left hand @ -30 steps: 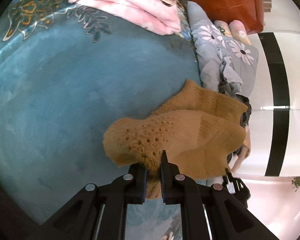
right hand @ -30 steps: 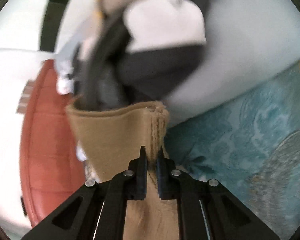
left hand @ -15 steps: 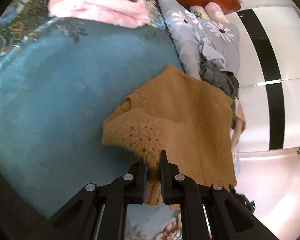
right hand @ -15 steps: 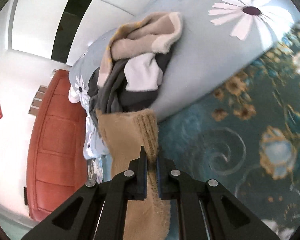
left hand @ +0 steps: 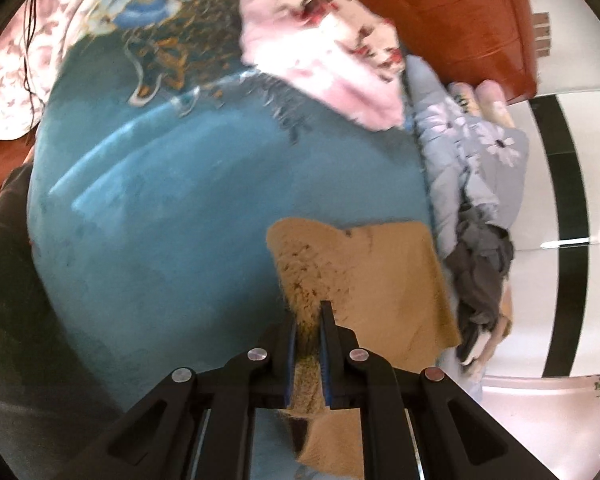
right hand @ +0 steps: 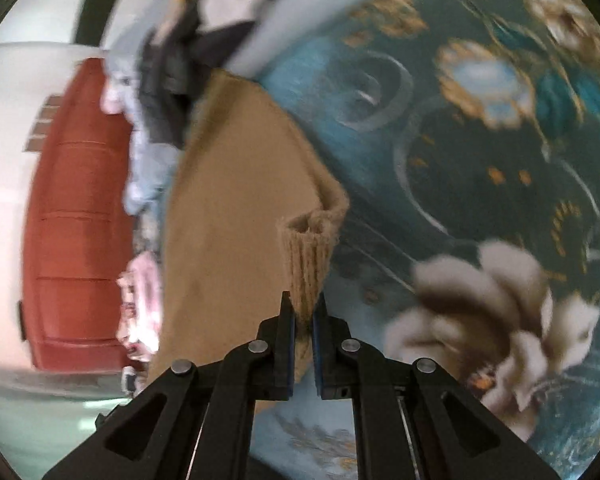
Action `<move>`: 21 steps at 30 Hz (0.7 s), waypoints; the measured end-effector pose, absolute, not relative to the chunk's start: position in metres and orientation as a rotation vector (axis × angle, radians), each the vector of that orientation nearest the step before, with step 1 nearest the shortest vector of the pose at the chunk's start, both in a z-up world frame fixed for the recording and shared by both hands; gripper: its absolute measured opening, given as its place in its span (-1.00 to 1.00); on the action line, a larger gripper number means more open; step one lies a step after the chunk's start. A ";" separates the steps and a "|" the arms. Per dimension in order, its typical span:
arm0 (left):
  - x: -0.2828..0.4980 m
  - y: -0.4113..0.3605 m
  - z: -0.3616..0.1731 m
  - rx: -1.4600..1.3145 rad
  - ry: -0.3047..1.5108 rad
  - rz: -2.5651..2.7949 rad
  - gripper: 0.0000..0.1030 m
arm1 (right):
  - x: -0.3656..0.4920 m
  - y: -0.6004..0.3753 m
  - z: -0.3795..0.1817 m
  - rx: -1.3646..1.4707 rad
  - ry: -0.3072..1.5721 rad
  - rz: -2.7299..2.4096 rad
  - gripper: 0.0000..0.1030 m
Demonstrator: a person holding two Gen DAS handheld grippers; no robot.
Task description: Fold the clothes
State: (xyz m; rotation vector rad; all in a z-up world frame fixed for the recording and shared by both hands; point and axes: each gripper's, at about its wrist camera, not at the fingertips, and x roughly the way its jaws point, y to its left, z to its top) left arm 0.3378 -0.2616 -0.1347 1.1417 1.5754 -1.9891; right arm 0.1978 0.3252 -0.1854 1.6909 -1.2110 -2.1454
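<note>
A mustard knitted sweater (left hand: 380,272) lies spread on the teal bedspread (left hand: 180,208). My left gripper (left hand: 308,312) is shut on the sweater's open-knit edge, low over the bed. In the right wrist view the sweater (right hand: 236,200) stretches away to the left, and my right gripper (right hand: 303,312) is shut on its ribbed hem (right hand: 308,252). Both views are blurred by motion.
A folded pink floral garment (left hand: 332,48) lies at the far side of the bed. A grey floral quilt (left hand: 468,152) and a dark heap of clothes (left hand: 480,276) lie beside the sweater. A red-brown headboard (right hand: 76,216) stands behind. The bedspread has gold and white flower patterns (right hand: 492,312).
Both grippers have pulled the sweater back and down, so it lies flatter and stretched between them. The right gripper has swung lower over the patterned bedspread.
</note>
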 end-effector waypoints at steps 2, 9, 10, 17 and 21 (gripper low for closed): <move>0.338 -0.262 -0.143 1.158 1.586 -1.964 -0.80 | 0.198 0.328 -0.189 1.717 -1.223 -2.145 -0.86; 0.333 -0.269 -0.166 1.207 1.612 -1.915 -0.80 | 0.184 0.342 -0.164 1.851 -1.022 -2.348 -0.77; 0.332 -0.270 -0.169 1.218 1.619 -1.909 -0.80 | 0.180 0.341 -0.158 1.864 -0.959 -2.405 -0.77; 0.331 -0.275 -0.193 1.298 1.638 -1.873 -0.80 | 0.102 0.246 -0.127 1.777 -0.476 -2.488 -0.40; 0.330 -0.277 -0.199 1.334 1.627 -1.875 -0.80 | 0.041 0.125 -0.138 1.721 -0.318 -2.288 -0.16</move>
